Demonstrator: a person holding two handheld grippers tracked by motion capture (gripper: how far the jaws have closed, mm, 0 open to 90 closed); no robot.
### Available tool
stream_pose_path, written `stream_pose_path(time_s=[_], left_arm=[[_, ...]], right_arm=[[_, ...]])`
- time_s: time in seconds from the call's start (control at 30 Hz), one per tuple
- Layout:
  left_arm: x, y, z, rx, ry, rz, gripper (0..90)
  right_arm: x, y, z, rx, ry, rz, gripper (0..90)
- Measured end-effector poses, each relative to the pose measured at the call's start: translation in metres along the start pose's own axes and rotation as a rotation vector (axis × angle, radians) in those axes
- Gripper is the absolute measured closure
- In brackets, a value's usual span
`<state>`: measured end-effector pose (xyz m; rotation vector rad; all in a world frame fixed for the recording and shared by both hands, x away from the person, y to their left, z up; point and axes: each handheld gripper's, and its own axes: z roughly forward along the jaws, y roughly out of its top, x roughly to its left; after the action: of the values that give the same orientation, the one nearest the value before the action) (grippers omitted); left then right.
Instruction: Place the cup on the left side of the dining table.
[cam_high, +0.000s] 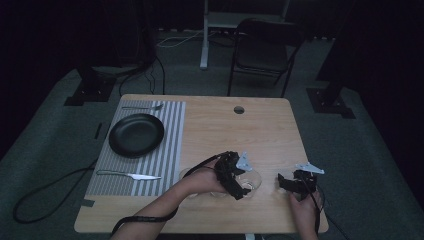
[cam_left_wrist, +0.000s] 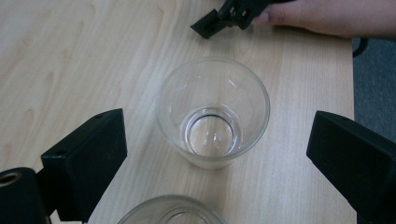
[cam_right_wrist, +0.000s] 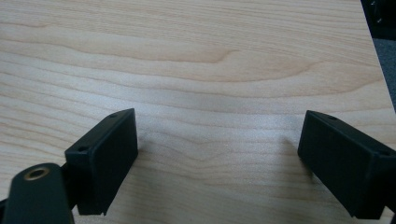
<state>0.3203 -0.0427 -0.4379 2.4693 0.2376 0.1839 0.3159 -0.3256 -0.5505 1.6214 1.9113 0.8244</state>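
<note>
With the left tongs (cam_left_wrist: 217, 154) spread wide around the clear glass tumbler (cam_left_wrist: 213, 112) near the bench's front edge, centre them before squeezing gently; the right tongs (cam_right_wrist: 219, 163) rest wide, empty

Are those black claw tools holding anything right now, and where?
Nothing is held. The left hand-held gripper stands open around a clear glass without touching it; the right hand-held gripper is open over bare table.

A dim lab or studio — black curtains, folding chair (cam_high: 265, 50), floor cables (cam_high: 50, 190).
</note>
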Motion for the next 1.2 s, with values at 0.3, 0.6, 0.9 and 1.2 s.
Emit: stream_pose_path(time_s=[0.3, 0.6, 0.9, 1.2], left_arm=[[0.001, 0.008, 0.019, 0.067, -0.008, 0.013, 5.5], [0.002, 0.018, 0.033, 0.154, 0.016, 0.027, 5.4], [0.007, 0.026, 0.045, 0.224, 0.007, -0.011, 5.5], [0.004, 0.032, 0.055, 0.321, -0.013, -0.021, 17.4]], right_arm=[[0.0, 0.0, 0.0, 0.0, 0.0, 0.0, 11.6], [0.0, 0.0, 0.0, 0.0, 0.0, 0.0, 11.7], [0.0, 0.0, 0.0, 0.0, 0.0, 0.001, 11.6], [0.0, 0.0, 0.0, 0.0, 0.001, 0.001, 11.7]])
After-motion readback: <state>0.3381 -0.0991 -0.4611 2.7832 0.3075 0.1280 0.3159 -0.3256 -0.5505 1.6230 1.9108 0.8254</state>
